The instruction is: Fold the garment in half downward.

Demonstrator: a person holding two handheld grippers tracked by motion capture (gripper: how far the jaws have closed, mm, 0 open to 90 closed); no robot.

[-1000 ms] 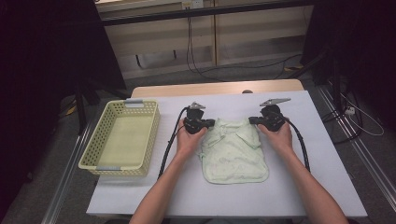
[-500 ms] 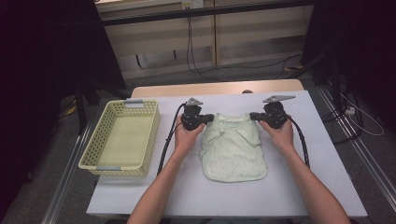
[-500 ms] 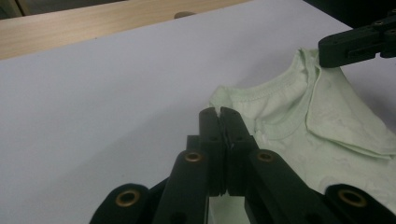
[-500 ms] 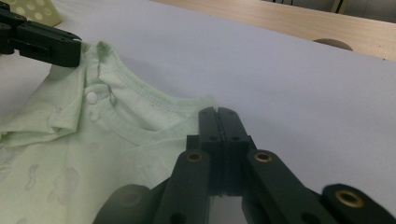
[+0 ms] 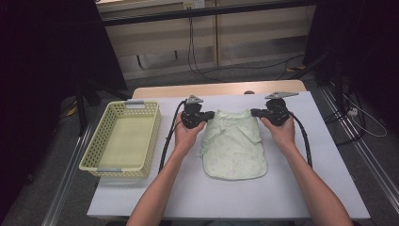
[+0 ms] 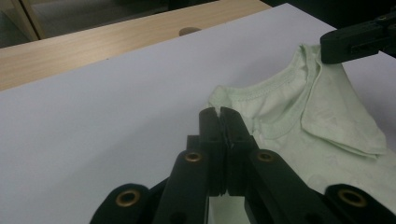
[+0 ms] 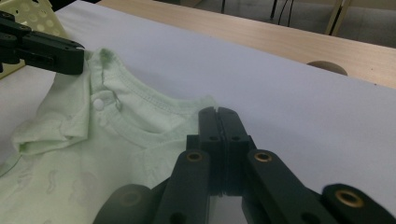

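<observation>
Tool left (image 5: 209, 114) clamped on shoulder of pale green baby garment (image 5: 234, 147); tool right (image 5: 256, 112) clamped on opposite shoulder. Garment flat at tabletop (image 5: 329, 188) centre, collar toward 12 o'clock. Step judged: fold underway. Next: carry both shoulders toward 6 o'clock hem, keeping even tension.

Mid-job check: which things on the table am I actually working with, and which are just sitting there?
In the job:
- pale green baby shirt, pinched at both shoulders
- left gripper, shut on it
- right gripper, shut on it

Lying about:
- yellow basket, at the table's left, untouched
</observation>
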